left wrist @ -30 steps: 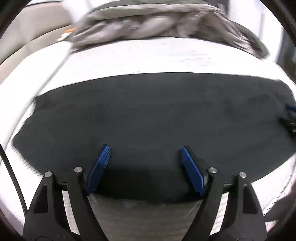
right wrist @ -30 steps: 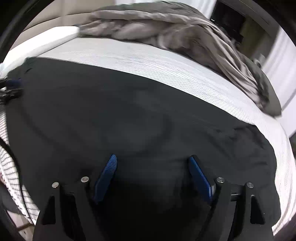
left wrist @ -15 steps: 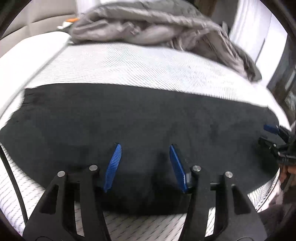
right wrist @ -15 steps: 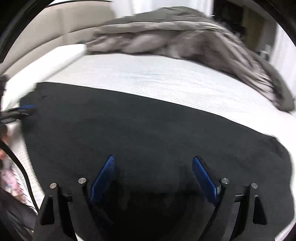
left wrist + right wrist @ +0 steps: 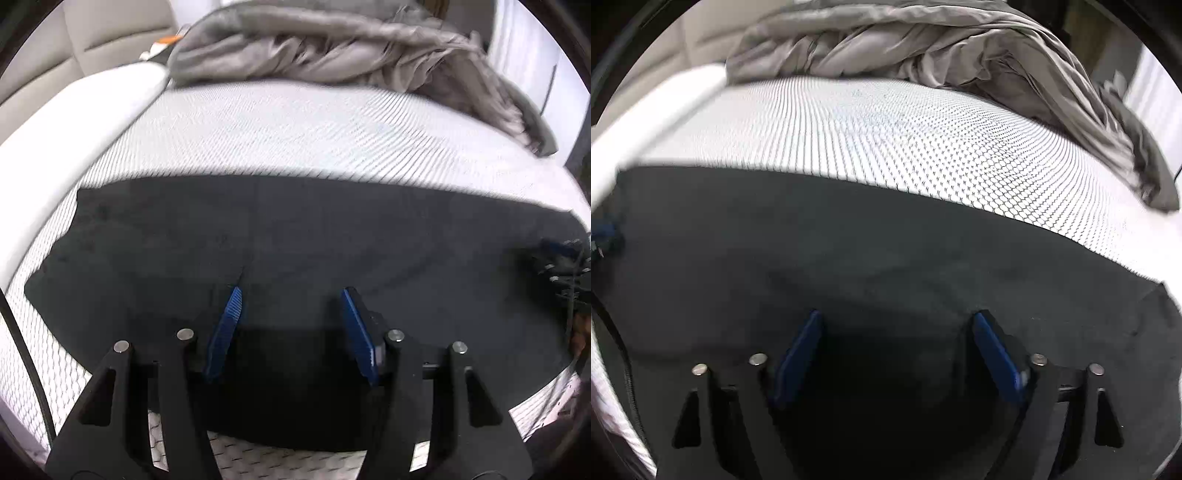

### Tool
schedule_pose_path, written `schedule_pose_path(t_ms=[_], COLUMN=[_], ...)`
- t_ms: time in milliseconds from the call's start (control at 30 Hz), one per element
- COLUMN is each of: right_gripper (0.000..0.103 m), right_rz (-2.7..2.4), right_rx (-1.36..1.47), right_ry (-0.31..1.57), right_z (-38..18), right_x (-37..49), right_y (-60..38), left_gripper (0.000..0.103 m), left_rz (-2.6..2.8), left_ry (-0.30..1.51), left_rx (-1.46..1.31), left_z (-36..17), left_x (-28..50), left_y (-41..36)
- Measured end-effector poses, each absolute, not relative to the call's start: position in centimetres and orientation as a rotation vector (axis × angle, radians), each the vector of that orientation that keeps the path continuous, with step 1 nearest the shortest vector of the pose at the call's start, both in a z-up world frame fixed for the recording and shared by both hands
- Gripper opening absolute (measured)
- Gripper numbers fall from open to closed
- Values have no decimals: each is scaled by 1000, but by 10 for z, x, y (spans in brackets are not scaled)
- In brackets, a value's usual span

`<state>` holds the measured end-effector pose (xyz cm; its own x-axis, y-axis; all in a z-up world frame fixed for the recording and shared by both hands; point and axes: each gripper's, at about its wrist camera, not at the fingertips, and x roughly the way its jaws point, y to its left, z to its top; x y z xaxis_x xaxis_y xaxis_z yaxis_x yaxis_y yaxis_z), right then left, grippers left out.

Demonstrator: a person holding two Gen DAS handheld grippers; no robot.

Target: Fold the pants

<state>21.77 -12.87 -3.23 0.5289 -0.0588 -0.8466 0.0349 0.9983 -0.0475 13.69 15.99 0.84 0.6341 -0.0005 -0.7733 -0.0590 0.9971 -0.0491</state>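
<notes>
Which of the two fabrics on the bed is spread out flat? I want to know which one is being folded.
The black pants, lying flat across the near side of the mattress; the grey blanket is bunched in a crumpled heap at the far side.

The pants (image 5: 295, 236) lie flat across the near part of the mattress (image 5: 295, 129), edge to edge from 9 to 3 o'clock. Behind them, toward 12 o'clock, a blanket (image 5: 332, 48) is heaped on the mattress (well apart from the pants), trailing down toward 2 o'clock.
</notes>
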Motion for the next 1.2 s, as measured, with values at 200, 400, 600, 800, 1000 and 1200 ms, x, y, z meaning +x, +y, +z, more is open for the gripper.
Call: schedule_pose_path(t_ms=[200,400,600,800,1000,1200], right_gripper=[71,65,65,65,65,65], right_rz=[110,30,21,47,43,125], right_rx=[38,-111,-82,-78,-106,-48], right_ry=[1024,1041,1041,1048,1051,1022], right_z=[-38,-36,-31,-29,-28,-16], right_x=[245,236,217,211,210,198], right_y=[-87,-80,-97,-99,-106,-100], left_gripper=[54,55,53,41,17,18], left_rz=[-77,53,64,244,423,163], left_ry=[937,983,863,921,901,918], left_rx=[-76,-35,-86,-214,-290,-200], left_z=[-3,-21,17,-4,-12,0], left_x=[197,220,190,198,174,130], left_y=[97,96,139,213,274,252])
